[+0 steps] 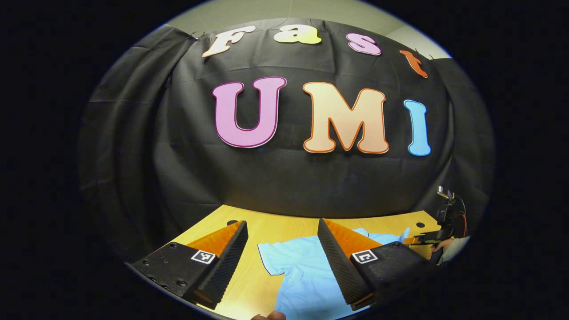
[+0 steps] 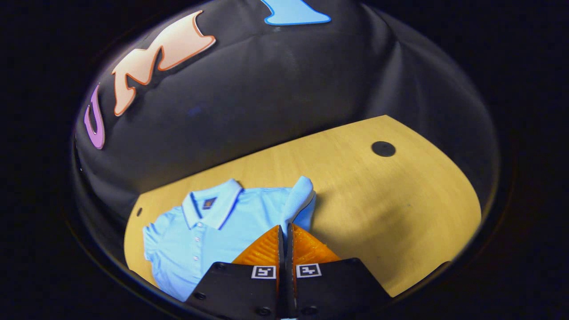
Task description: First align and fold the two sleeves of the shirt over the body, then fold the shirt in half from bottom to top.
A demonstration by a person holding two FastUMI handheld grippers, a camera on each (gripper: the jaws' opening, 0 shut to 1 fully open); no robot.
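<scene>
Blue shirt (image 2: 209,231) lies on the wooden table (image 2: 391,209); the right gripper (image 2: 285,229) pinches its sleeve (image 2: 298,198), lifted, while the left gripper (image 1: 282,231) hangs wide apart above it.

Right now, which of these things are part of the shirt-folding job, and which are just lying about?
Part of the job: light blue polo shirt; its sleeve, pinched by the right gripper; left gripper, open.
Just there: wooden table; black round mark.

Light blue shirt (image 2: 209,226), dark-trimmed collar | tan wood-grain surface (image 2: 400,209) | black disc (image 2: 383,149) near far edge
</scene>
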